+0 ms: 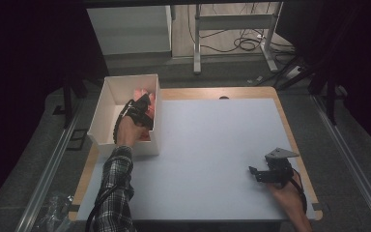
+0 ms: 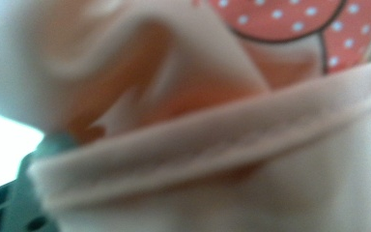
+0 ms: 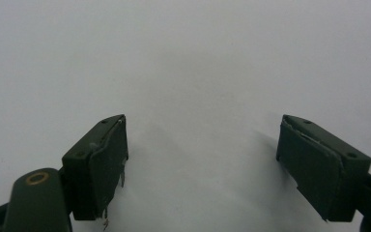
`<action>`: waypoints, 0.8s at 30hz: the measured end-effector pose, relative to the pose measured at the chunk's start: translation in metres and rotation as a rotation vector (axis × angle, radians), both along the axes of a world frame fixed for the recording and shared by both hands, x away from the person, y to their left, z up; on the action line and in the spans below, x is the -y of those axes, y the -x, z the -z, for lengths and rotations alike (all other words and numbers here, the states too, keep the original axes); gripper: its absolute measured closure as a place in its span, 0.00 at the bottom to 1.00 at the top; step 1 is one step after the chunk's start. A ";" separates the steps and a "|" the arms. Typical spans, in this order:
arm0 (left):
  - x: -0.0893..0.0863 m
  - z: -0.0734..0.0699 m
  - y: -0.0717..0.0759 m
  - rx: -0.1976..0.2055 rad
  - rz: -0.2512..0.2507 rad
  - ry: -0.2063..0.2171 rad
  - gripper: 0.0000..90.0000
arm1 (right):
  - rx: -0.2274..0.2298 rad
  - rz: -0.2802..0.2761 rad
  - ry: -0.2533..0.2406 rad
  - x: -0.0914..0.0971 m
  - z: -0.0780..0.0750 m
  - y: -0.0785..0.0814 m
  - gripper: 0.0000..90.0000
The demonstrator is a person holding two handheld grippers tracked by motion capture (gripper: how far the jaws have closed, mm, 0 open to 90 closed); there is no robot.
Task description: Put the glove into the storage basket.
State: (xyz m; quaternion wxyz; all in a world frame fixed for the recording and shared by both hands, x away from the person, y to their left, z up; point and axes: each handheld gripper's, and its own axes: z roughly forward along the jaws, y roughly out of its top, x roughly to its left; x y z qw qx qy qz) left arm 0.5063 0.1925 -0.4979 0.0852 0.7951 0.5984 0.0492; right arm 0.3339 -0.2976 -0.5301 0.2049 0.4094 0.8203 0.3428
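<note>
A pale pink cloth (image 1: 140,93) lies inside a white open box (image 1: 107,104) at the table's back left. My left gripper (image 1: 145,104) reaches down into that box, right on the cloth. In the left gripper view the cloth (image 2: 251,145) is pressed close to the lens and blurred, with a folded hem and a coral patch with white dots (image 2: 290,19); how the jaws stand is hidden. My right gripper (image 1: 257,173) rests low near the table's front right, open, its jaws wide apart over bare surface (image 3: 203,130) with nothing between them.
The white-topped table (image 1: 212,145) has a wooden rim. The box stands at its left edge, partly overhanging. Beyond the far edge are metal desk legs (image 1: 197,43) and cables on the floor (image 1: 246,43).
</note>
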 end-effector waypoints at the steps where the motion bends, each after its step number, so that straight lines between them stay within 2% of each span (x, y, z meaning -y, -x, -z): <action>1: -0.001 0.000 0.000 -0.002 -0.003 0.009 0.19 | 0.000 0.000 -0.001 0.000 0.000 0.000 0.21; 3: -0.001 0.000 0.000 -0.006 -0.006 0.017 0.15 | 0.000 0.000 0.000 0.000 0.000 0.000 0.21; 6: 0.001 -0.002 0.001 0.003 -0.023 -0.015 0.12 | 0.001 0.000 0.000 0.000 0.000 0.000 0.21; 8: 0.000 -0.005 0.001 0.014 -0.022 -0.015 0.10 | 0.000 0.000 -0.001 0.000 0.000 0.000 0.21; 14: -0.006 -0.012 0.007 0.023 -0.010 0.021 0.04 | 0.000 0.000 0.000 0.000 0.000 0.000 0.21; 24: -0.011 -0.023 0.020 0.082 -0.011 0.069 0.03 | 0.001 0.000 0.000 0.000 0.000 0.000 0.21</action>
